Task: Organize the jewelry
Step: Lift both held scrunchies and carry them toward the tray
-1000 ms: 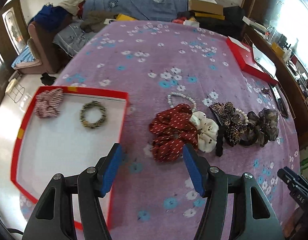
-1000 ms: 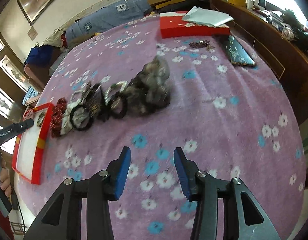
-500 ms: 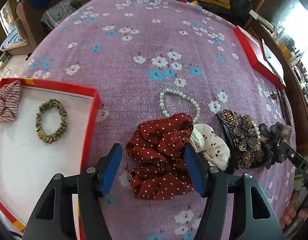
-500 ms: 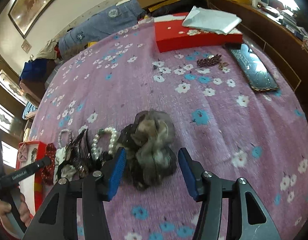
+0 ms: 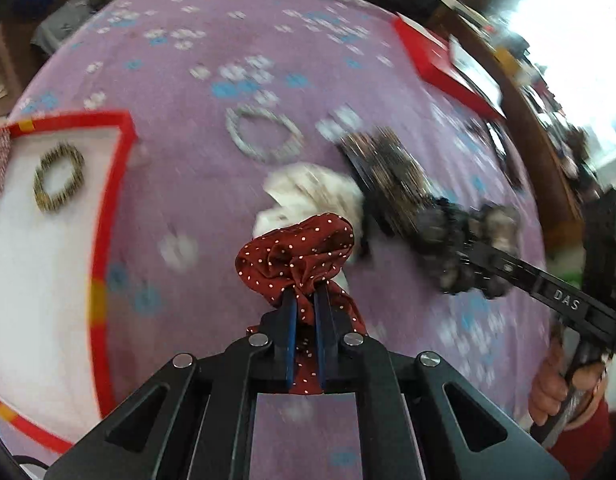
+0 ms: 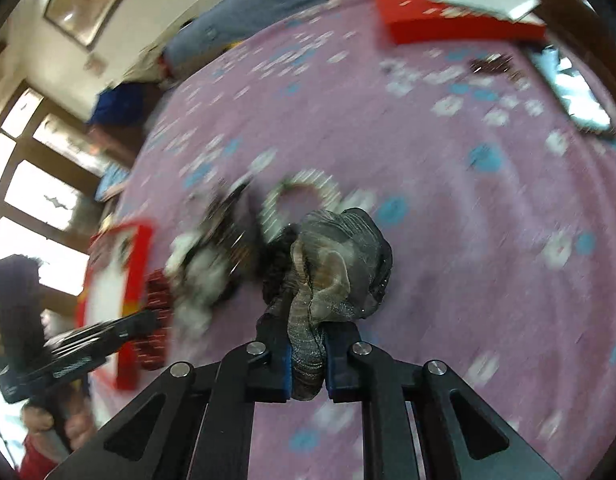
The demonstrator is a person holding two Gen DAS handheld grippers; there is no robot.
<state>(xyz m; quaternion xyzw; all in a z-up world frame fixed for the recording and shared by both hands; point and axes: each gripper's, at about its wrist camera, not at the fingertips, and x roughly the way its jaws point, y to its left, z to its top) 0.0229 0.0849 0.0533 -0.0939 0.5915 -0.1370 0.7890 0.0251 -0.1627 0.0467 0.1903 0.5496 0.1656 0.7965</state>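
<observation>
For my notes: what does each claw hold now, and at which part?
The left claw has just closed on a fold of the red dotted scrunchie. The right claw has just closed on the grey sheer scrunchie, at its near edge.

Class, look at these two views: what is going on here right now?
A person is sorting hair accessories on a purple flowered cloth, holding a gripper in each hand. The left gripper has just closed on a dark red white-dotted scrunchie; the right gripper has just closed on a grey gauzy scrunchie. A red-rimmed white tray already holds a gold-and-black beaded ring. A pearl bracelet and other pieces lie on the cloth.
</observation>
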